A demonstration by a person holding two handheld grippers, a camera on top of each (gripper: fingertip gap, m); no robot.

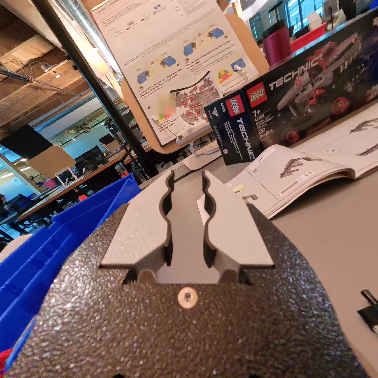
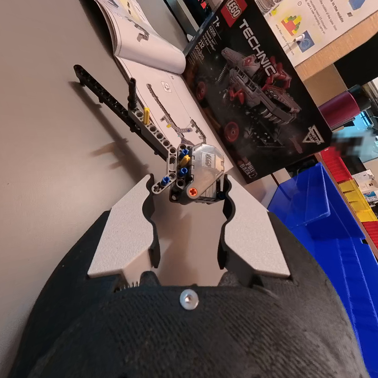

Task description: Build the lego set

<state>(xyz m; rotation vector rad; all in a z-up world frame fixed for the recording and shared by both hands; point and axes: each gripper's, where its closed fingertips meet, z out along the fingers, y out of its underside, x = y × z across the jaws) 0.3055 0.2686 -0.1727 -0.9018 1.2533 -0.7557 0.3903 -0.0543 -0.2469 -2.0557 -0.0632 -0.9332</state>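
My right gripper [image 2: 188, 180] is shut on a partly built lego assembly [image 2: 196, 176]. The assembly is a silver pull-back motor with grey beams, blue pins and yellow axles. The motor sits between the fingertips and a long black beam [image 2: 102, 92] runs away from it over the grey table [image 2: 41, 163]. The near end is raised above the table. My left gripper [image 1: 188, 176] is empty, with its jaws a little apart, low over the table [image 1: 306, 255] beside the open instruction booklet [image 1: 296, 169]. The booklet also shows in the right wrist view [image 2: 155, 51].
The lego set box [image 1: 306, 98] stands behind the booklet, and also shows in the right wrist view [image 2: 255, 81]. A blue bin [image 1: 61, 235] is left of the left gripper and right of the right gripper [image 2: 327, 235]. A small black piece [image 1: 368, 313] lies at the right. An instruction board [image 1: 173, 61] stands at the back. Spacing between my two grippers at the tips: around 35 cm. The small black piece [image 1: 368, 313] is about 15 cm from my left fingertips and 25 cm from my right.
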